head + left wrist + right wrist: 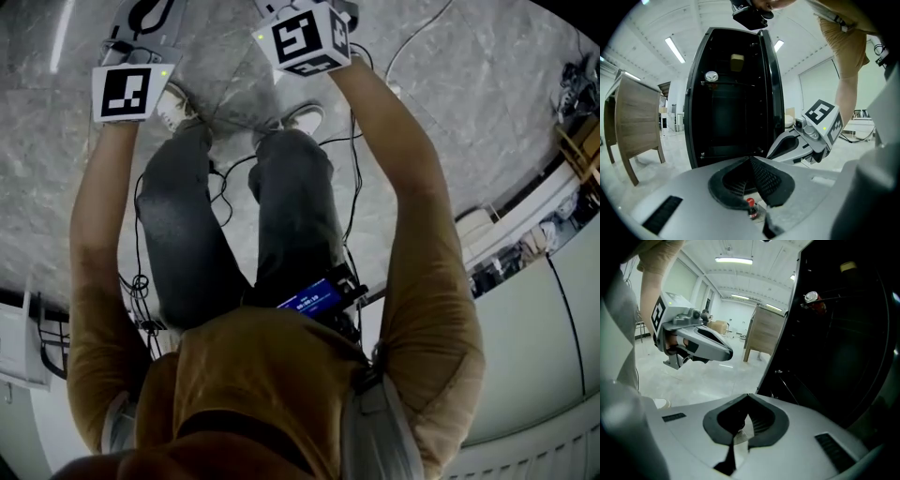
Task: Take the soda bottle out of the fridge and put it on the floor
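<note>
The black fridge [733, 93] stands open and dark inside, close in front of both grippers; in the right gripper view the fridge [843, 333] fills the right side. On an upper shelf lies a red thing with a round silver end [813, 300], whose silver end [711, 76] also shows in the left gripper view. A small dark soda bottle with a red cap [750, 206] shows far below through the gap under my left gripper's [750, 161] jaws, which are shut and hold nothing. My right gripper [747, 399] is shut and empty too. Both are raised side by side: left gripper [127, 66], right gripper [305, 37].
A yellow block [737, 62] sits at the fridge's top shelf. A wooden cabinet on legs [635, 122] stands left of the fridge. Cables [225, 187] trail over the grey marble floor [47, 187] around the person's legs and shoes.
</note>
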The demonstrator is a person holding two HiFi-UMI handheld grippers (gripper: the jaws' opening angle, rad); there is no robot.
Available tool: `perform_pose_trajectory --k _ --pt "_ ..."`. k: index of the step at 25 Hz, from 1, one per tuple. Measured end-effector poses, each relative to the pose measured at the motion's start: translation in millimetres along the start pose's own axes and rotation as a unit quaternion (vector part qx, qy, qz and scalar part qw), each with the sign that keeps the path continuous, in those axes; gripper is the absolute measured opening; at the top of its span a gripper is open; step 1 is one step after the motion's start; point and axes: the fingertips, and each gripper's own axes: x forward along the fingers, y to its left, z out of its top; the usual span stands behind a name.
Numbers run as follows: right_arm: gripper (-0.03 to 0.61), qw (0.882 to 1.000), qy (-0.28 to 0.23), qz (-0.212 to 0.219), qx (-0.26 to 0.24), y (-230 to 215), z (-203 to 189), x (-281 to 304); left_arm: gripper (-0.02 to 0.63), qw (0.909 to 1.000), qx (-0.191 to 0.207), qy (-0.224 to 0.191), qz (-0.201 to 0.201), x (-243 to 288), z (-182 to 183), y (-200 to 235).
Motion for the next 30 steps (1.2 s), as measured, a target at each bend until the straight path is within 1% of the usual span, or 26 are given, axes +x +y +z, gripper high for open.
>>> perform_pose_trajectory --k 2,4,10,19,20,22,23,25,27,30 --pt "0.0 1.0 -0.002 0.0 -0.003 -5.7 33.5 -26.6 0.002 1.0 -0.001 0.002 0.005 -15.0 38.4 0.4" --pt "0.0 1.0 -0.004 0.003 -0.002 -6.9 56.8 -39.2 0.002 0.9999 -0.008 0.007 0.01 -25.9 58.3 4.1" --pt "0.0 1.0 0.0 0.026 -0.009 0.3 78.7 -41.7 0.002 0.9996 -0.015 0.021 0.011 -35.1 70.5 6.5" --pt "0.0 1.0 0.011 0.019 0.0 -18.6 109.7 -62.7 0.002 0.9989 -0.033 0.031 0.016 -45.9 102.9 19.7" --pt "0.0 1.0 0.012 0.018 0.001 -20.9 113.0 -65.9 0.002 0.9986 -0.037 0.035 0.017 -47.7 106.2 20.5" --pt "0.0 1.0 0.014 0.018 0.002 -26.4 126.1 -75.8 0.002 0.9969 -0.052 0.056 0.02 -54.2 118.1 21.6" --pt "0.0 1.0 0.014 0.019 0.002 -29.6 136.7 -84.1 0.002 0.9963 -0.055 0.064 0.02 -58.4 129.9 21.1" --pt "0.0 1.0 0.012 0.02 0.0 -37.8 162.9 -107.1 0.002 0.9967 -0.048 0.063 0.016 -65.7 164.7 18.0" --pt "0.0 1.0 0.008 0.02 -0.003 -48.8 190.6 -129.7 0.002 0.9964 -0.048 0.067 0.018 -69.3 200.6 17.9" --pt "0.0 1.0 0.005 0.025 -0.009 -53.5 221.4 -154.7 0.002 0.9963 -0.052 0.065 0.02 -74.3 241.8 18.7"
